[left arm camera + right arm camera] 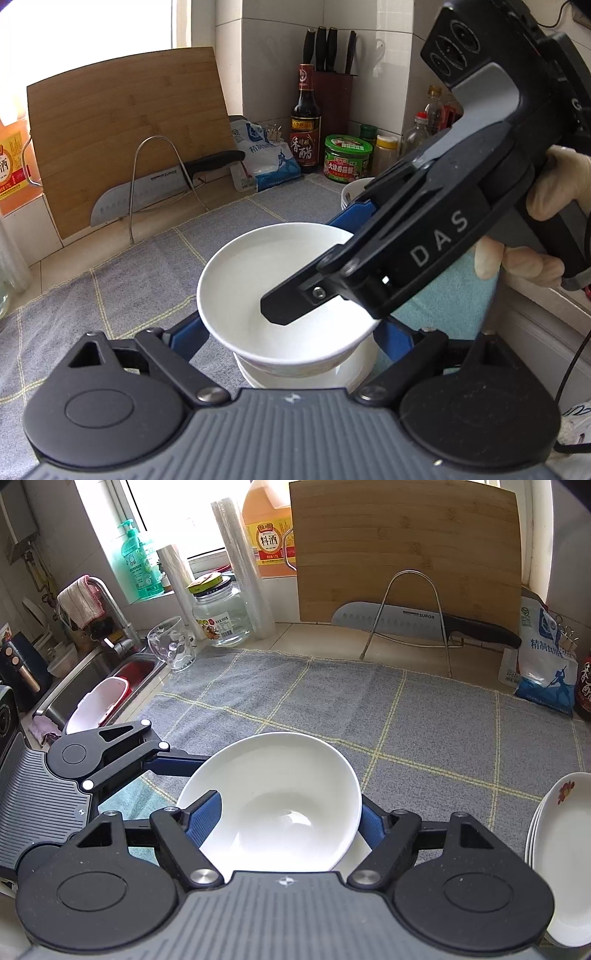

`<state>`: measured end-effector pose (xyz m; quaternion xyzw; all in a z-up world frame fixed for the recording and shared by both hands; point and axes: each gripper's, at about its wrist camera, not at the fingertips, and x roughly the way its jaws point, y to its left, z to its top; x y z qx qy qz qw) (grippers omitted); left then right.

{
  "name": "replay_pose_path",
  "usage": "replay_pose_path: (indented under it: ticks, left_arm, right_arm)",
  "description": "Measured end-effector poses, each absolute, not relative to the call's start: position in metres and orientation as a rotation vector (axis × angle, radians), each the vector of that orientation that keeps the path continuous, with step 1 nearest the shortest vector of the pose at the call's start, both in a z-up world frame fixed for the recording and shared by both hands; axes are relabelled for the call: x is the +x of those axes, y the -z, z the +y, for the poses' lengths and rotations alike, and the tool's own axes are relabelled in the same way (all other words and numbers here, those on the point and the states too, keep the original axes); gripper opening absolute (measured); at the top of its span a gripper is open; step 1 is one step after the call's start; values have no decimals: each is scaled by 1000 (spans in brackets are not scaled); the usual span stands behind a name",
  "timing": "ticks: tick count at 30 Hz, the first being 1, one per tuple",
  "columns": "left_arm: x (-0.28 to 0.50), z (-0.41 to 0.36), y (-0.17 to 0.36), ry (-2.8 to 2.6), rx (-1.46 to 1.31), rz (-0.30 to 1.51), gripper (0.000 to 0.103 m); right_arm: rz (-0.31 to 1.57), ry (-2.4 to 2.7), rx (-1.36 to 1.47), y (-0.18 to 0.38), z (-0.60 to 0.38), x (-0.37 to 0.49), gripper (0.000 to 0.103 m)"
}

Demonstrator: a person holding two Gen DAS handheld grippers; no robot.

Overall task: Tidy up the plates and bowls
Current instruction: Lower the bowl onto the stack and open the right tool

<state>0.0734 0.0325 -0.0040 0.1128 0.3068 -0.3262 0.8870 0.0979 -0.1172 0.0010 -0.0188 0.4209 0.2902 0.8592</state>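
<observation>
A white bowl [280,812] hangs tilted in my right gripper [288,823], which is shut on its wall, one blue finger [203,819] inside and the other outside the rim. In the left wrist view that bowl [258,273] sits just above a second white bowl [295,376]. My left gripper [291,339] stands wide with its blue fingers [184,339] on either side of the lower bowl. The upper bowl hides the fingertips, so contact with the lower bowl is not visible. A gloved hand [554,184] holds the right gripper.
A stack of flowered plates [561,849] stands at the right on the grey checked mat [332,709]. Behind are a cutting board [406,550], a knife [406,618] on a wire rack, bottles and jars. A glass cup [171,642] and the sink [92,679] lie to the left.
</observation>
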Motion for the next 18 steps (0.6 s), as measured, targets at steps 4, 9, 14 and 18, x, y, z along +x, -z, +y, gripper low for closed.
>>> replay_pose_path:
  ticks: [4,9,14,18]
  left_arm:
    - [77,30,11,694,235,658,94]
    - [81,27,19,701,253,687,94]
    - [83,26,21,704,253,699,94]
    - [85,26,21,706,258,705,94]
  right_arm:
    - [900,-595,-41,8,-119,98,82]
    - [916,-574,-33,19,-121,99,82]
    - [907,-573,-32,23,-121,99,82]
    - [893,-569,-42,24,-121,97,82]
